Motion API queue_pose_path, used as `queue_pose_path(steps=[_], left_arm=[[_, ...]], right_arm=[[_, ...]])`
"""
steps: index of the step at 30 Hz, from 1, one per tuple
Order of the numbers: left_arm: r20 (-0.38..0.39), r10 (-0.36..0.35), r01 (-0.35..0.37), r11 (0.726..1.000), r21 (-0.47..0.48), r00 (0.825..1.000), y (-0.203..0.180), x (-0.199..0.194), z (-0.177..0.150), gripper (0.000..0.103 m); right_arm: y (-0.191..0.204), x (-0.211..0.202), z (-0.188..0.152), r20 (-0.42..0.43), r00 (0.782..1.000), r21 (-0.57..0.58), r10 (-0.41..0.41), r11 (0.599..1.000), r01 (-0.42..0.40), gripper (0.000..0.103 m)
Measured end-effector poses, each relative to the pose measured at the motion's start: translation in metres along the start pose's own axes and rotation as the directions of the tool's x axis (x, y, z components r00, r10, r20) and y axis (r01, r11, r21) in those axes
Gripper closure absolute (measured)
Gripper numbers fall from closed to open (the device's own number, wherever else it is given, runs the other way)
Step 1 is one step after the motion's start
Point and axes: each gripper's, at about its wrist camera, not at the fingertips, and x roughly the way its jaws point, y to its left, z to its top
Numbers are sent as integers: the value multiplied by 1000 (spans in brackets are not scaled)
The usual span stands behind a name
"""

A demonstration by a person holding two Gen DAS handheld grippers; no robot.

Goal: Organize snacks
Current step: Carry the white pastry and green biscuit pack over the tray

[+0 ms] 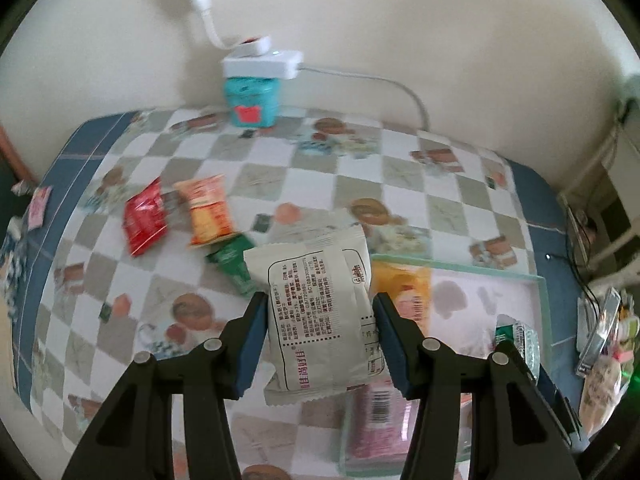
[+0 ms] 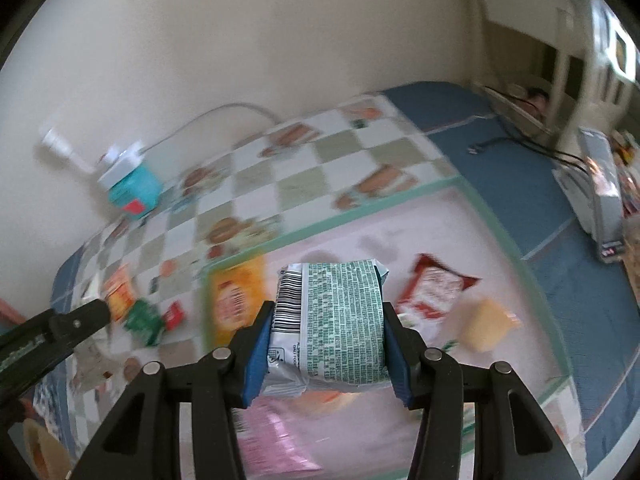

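My left gripper is shut on a white snack packet and holds it above the checked tablecloth, beside a pink tray with a green rim. My right gripper is shut on a green-and-silver snack packet held over the same tray. In the tray lie an orange packet, a red packet, a yellow packet and a pink packet. On the cloth lie a red packet, an orange packet and a green packet.
A teal box with a white power strip on it stands at the back by the wall, its cable trailing right. Clutter and cables sit off the table's right side. The left gripper's arm shows at the left of the right wrist view.
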Motion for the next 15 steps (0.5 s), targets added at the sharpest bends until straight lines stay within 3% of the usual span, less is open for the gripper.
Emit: queue_pose_path(steps=[7,15], left_arm=[[26,-43,41,995,88,999,-47,12,3,48],[19,-89,85,982,166,996,-84,43,-7,48]], right_arm=[[-42,6,14,14,999,83,-53,995,51,50],[-63,14,23,33,995,108,-99,990,95,50]])
